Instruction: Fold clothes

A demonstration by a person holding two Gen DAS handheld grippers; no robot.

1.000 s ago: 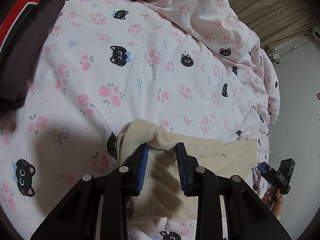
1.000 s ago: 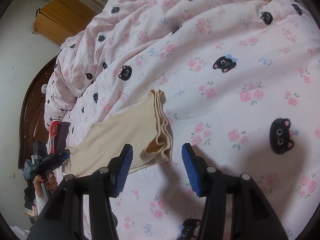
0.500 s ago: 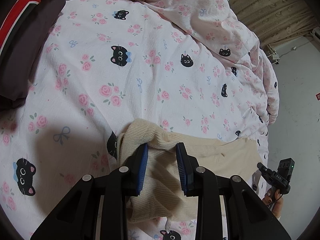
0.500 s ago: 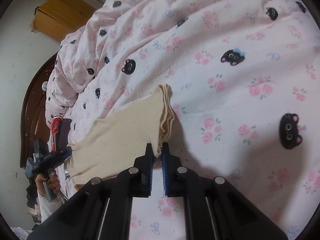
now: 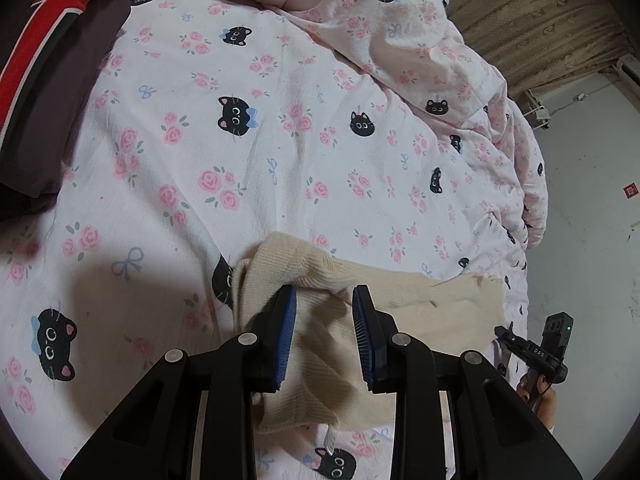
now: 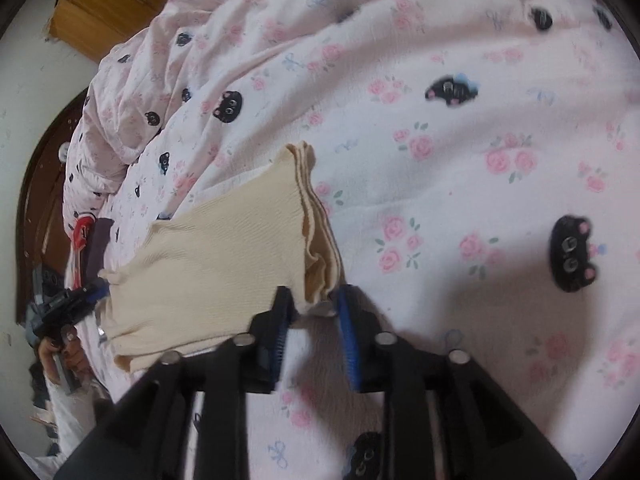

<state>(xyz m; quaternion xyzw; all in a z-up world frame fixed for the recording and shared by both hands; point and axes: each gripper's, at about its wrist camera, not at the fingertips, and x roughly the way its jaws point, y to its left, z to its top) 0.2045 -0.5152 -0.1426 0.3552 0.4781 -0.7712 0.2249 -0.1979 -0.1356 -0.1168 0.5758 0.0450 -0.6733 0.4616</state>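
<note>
A cream ribbed knit garment [image 5: 404, 312] lies folded on the pink cat-print bedsheet [image 5: 240, 152]. My left gripper [image 5: 325, 300] is partly open, its blue pads either side of a raised fold at the garment's near end. The garment also shows in the right wrist view [image 6: 224, 256], its layered hem at the right. My right gripper [image 6: 314, 300] is open at the hem's near corner, not clamped on it. The right gripper appears in the left wrist view [image 5: 536, 352], and the left gripper in the right wrist view [image 6: 68, 304].
A dark and red garment [image 5: 44, 80] lies at the bed's far left. The bunched quilt [image 5: 400, 24] rises at the back. A wooden cabinet [image 6: 108, 8] and dark wooden bed frame [image 6: 40, 200] stand beyond the bed. The bed edge drops to the floor [image 5: 592, 220] on the right.
My right gripper shut on the hem corner half a second ago and has now opened again, releasing it. My left gripper has hardly moved, its jaws a little wider.
</note>
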